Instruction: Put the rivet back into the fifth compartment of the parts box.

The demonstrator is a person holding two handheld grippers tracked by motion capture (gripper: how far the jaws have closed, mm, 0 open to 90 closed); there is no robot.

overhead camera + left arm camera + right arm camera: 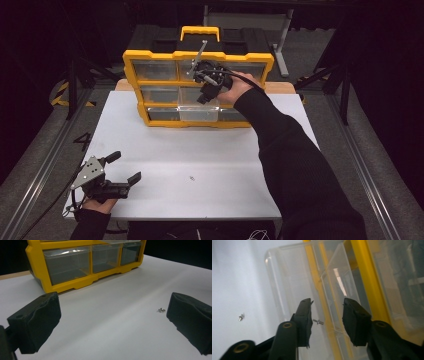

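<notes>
Clear drawer edges cut off | screw between right hand-held gripper parted jaws, unpinched

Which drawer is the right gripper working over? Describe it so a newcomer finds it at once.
Start at the yellow organizer at the far edge of the white table. In its bottom row, take the middle clear drawer, under the right gripper. It alone is pulled out past the frame; the other drawers sit flush.
</notes>
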